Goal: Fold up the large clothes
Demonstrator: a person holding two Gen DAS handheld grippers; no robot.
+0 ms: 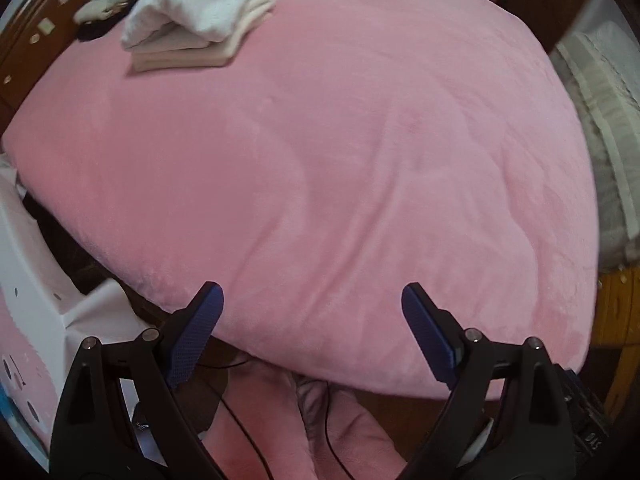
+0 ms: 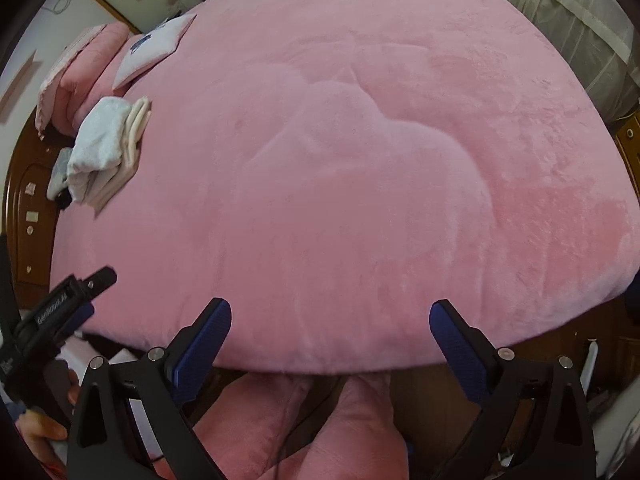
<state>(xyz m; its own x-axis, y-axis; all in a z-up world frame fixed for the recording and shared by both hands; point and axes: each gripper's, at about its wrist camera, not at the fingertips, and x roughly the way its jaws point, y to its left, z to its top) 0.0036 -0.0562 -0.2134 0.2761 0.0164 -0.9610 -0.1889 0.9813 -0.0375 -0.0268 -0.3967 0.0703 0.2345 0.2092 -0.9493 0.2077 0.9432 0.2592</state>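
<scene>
A stack of folded clothes, white on top of cream, [image 1: 192, 24] lies at the far left of a bed covered by a pink fleece blanket [image 1: 340, 140]. The stack also shows in the right wrist view [image 2: 104, 148], on the same blanket [image 2: 340, 180]. My left gripper [image 1: 312, 332] is open and empty over the bed's near edge. My right gripper [image 2: 330, 340] is open and empty over the near edge too. The left gripper's body [image 2: 56, 312] shows at the lower left of the right wrist view.
A brown wooden headboard [image 1: 36, 32] runs along the far left. Pink pillows [image 2: 88, 68] and a white cushion [image 2: 154, 50] lie at the bed's head. White curtains [image 1: 600, 128] hang at the right. The person's pink-clad legs [image 2: 320, 432] are below the near edge.
</scene>
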